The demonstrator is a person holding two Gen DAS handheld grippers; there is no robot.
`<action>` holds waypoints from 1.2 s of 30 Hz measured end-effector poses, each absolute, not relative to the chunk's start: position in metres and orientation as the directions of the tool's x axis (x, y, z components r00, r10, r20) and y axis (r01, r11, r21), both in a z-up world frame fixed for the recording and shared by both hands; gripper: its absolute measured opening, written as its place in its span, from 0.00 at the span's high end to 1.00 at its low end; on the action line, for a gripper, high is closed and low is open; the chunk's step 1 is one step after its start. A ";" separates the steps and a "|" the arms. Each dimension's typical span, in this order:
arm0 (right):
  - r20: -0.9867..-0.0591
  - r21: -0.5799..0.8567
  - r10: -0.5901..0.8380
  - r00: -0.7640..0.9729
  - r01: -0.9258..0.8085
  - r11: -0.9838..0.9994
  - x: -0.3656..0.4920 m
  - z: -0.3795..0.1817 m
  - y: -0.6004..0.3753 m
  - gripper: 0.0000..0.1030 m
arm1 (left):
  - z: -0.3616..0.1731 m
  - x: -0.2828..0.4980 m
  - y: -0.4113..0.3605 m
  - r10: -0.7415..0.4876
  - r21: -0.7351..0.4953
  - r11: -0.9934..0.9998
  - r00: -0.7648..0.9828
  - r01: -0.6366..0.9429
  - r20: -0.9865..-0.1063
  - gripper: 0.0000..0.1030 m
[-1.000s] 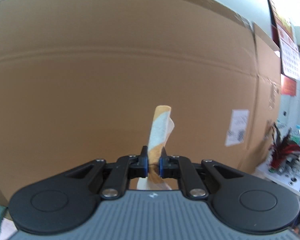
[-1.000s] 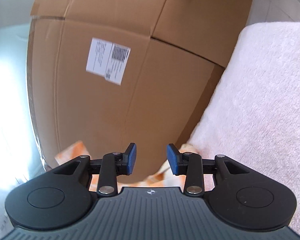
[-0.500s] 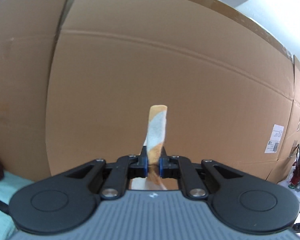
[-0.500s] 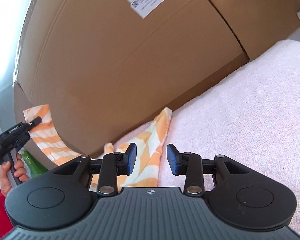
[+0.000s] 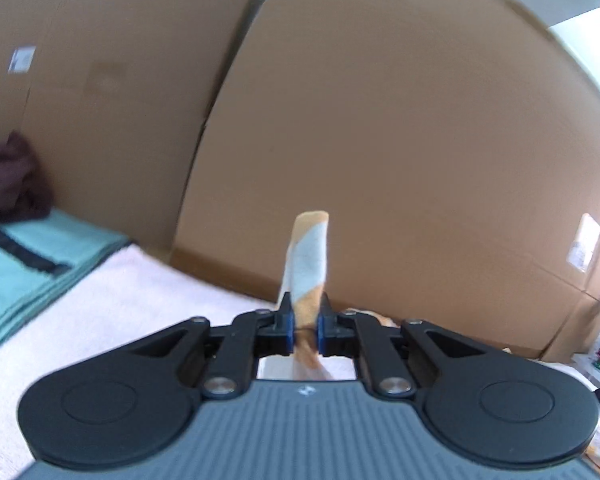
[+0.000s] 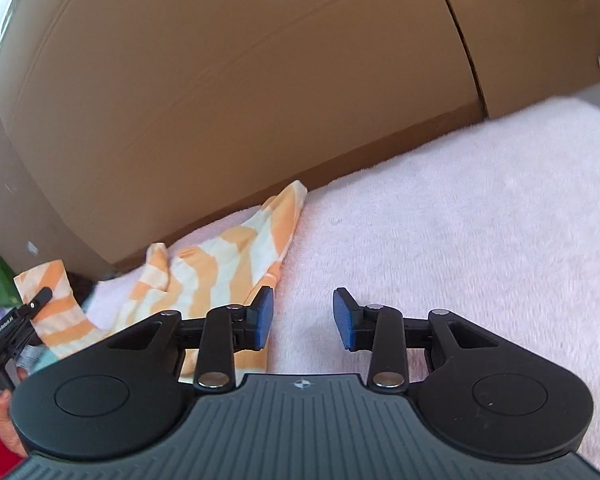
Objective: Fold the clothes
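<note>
Pink towel surface: orange-white striped garment crumpled; left tongs pinching its edge, right tongs released.

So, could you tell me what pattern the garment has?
Orange and white stripes on the garment, clearest from the right wrist.

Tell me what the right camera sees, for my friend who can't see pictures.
The right gripper, jaws open and empty, hovers over a fuzzy pink blanket. An orange-and-white striped garment lies to its left, one end held up by the left gripper, before cardboard boxes.

cardboard boxes, pink towel, teal cloth
</note>
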State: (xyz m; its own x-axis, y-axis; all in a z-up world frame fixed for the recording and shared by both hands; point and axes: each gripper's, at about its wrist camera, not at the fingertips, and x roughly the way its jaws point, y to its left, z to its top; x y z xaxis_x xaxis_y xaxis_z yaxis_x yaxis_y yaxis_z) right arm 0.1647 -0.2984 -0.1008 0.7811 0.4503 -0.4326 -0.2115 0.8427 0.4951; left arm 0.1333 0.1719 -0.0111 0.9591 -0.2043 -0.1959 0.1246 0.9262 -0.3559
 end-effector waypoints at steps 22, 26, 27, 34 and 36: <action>-0.559 0.265 0.338 0.757 -0.223 0.938 0.248 -0.090 -0.236 0.71 | -0.020 0.134 0.193 -0.185 -0.443 0.894 0.957 0.070 -0.222 0.93; -0.494 0.394 0.399 0.772 -0.210 0.895 0.199 -0.083 -0.257 0.70 | -0.022 0.135 0.193 -0.184 -0.439 0.896 0.957 0.071 -0.223 0.93; -0.470 0.433 0.418 0.778 -0.210 0.877 0.184 -0.081 -0.263 0.70 | -0.022 0.135 0.193 -0.184 -0.436 0.897 0.957 0.070 -0.224 0.93; -0.488 0.203 0.366 0.792 -0.305 0.930 0.022 -0.079 -0.251 0.67 | -0.024 0.137 0.188 -0.191 -0.416 0.907 0.948 0.071 -0.253 0.93; -0.530 0.166 0.349 0.773 -0.309 0.936 -0.013 -0.080 -0.248 0.67 | -0.025 0.137 0.188 -0.193 -0.419 0.906 0.944 0.067 -0.266 0.93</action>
State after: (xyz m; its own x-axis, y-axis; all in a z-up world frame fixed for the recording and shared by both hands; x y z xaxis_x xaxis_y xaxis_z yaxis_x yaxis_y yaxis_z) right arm -0.0132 -0.2479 -0.0799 0.7730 0.3492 -0.5297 -0.3092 0.9364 0.1661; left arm 0.1372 0.1879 -0.0246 0.9445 -0.1930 -0.2660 0.0672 0.9057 -0.4186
